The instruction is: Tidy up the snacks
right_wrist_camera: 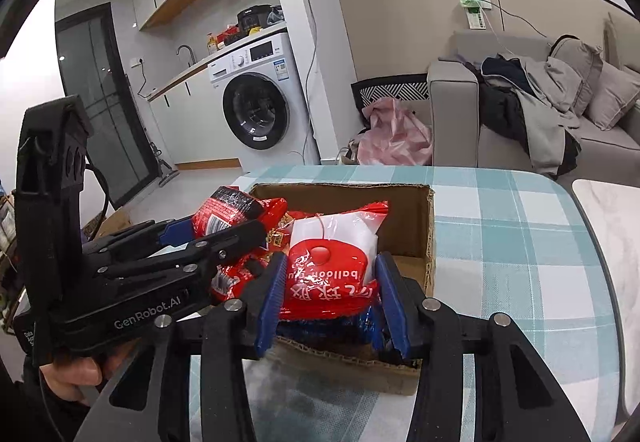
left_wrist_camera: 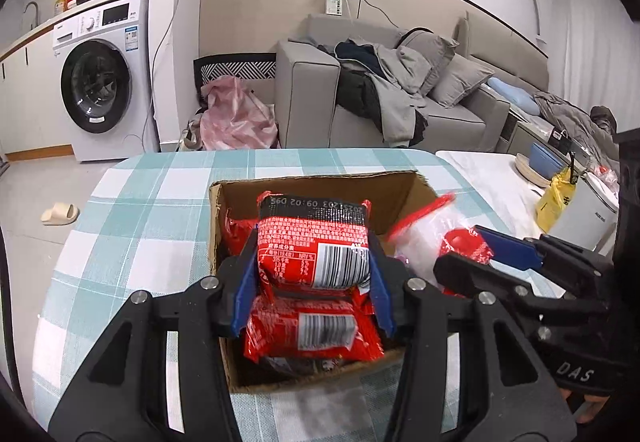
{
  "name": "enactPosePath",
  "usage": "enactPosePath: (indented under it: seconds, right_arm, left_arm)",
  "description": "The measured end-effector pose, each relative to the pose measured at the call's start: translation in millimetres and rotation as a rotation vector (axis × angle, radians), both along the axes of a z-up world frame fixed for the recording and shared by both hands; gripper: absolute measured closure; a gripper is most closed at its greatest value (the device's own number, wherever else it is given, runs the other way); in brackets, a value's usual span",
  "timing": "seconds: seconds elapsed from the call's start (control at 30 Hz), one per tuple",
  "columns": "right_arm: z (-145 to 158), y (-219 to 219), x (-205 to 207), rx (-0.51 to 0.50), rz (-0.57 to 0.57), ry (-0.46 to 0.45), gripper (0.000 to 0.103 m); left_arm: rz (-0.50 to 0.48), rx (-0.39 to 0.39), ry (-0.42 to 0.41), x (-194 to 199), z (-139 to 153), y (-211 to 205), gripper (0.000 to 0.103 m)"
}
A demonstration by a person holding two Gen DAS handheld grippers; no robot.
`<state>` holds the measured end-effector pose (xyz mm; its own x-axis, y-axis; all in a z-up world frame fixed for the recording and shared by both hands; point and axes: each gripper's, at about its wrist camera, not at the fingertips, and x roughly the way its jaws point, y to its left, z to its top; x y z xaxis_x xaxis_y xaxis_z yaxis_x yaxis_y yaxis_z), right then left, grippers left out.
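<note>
An open cardboard box (left_wrist_camera: 312, 184) (right_wrist_camera: 408, 202) stands on the checked tablecloth. My left gripper (left_wrist_camera: 314, 262) is shut on a red snack packet with a barcode (left_wrist_camera: 316, 242) and holds it over the box; another red packet (left_wrist_camera: 312, 334) lies inside below it. My right gripper (right_wrist_camera: 330, 282) is shut on a red and white balloon packet (right_wrist_camera: 332, 250), also over the box. The left gripper with its red packet shows in the right wrist view (right_wrist_camera: 224, 214). The right gripper and balloon packet show in the left wrist view (left_wrist_camera: 468, 246).
The table with the teal checked cloth (left_wrist_camera: 140, 210) (right_wrist_camera: 500, 226) ends ahead. Beyond it are a grey sofa (left_wrist_camera: 400, 94), a pink bag (left_wrist_camera: 236, 114) and a washing machine (left_wrist_camera: 100, 82). A white side table (left_wrist_camera: 500, 182) with a yellow bag (left_wrist_camera: 556, 198) stands to the right.
</note>
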<state>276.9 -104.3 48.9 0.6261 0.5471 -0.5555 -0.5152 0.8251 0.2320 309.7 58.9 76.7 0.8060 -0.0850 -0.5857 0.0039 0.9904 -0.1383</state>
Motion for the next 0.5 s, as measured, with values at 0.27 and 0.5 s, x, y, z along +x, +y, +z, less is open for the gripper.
enactPosePath:
  seconds: [0.27,0.5]
  right_arm:
    - [2.3,-13.4,-16.4,-0.010,-0.030,-0.069,0.004]
    - [-3.2,-42.2,-56.2,0.008,-0.042,-0.134,0.000]
  left_arm:
    - [0.003,-0.020,-0.039,-27.7,-9.5,13.0,0.015]
    - [0.029,0.013,-0.109,-88.7,-7.6,17.5,0.001]
